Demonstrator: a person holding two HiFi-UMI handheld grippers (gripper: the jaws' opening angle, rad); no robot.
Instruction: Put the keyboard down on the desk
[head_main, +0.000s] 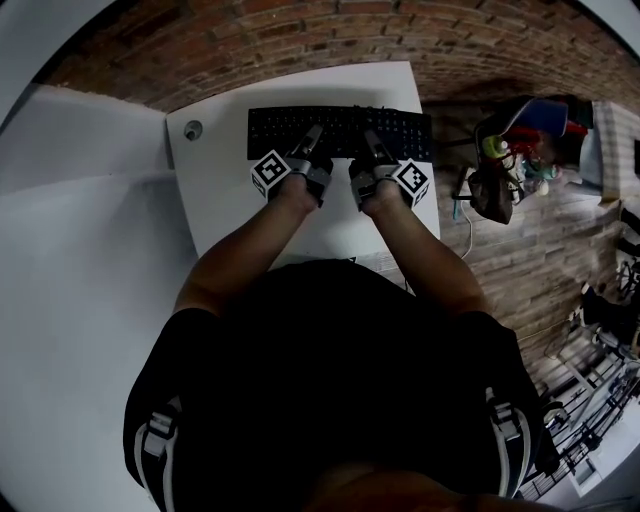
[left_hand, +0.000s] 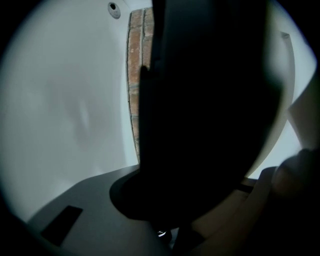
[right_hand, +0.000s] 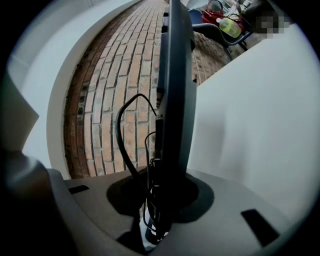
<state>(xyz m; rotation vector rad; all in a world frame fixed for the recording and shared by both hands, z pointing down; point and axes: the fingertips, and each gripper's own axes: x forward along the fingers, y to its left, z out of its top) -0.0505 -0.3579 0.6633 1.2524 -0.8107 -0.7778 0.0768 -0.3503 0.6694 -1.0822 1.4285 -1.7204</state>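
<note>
Gripping the keyboard (head_main: 340, 130) by its near long edge, the left hand-held gripper (head_main: 313, 142) and the right hand-held gripper (head_main: 370, 145) are both clamping shut on it, side by side near its middle. The keyboard is lying flat over the far part of the white worktop (head_main: 215, 190); whether its underside is touching the surface cannot be told. Its far long edge is running close along the worktop's far edge, and its right end is reaching almost to the right edge, beyond which brick floor (head_main: 300, 40) is showing. To its left, bare worktop is stretching out to a round hole (head_main: 193, 129) near the left corner, and more bare surface is lying between the keyboard and the person. In the right gripper view the keyboard is showing edge-on between the jaws, with a thin black cable (right_hand: 120, 135) looping out beside it. A cluttered chair (head_main: 500, 180) is standing on the floor, well apart from the worktop's right side.
</note>
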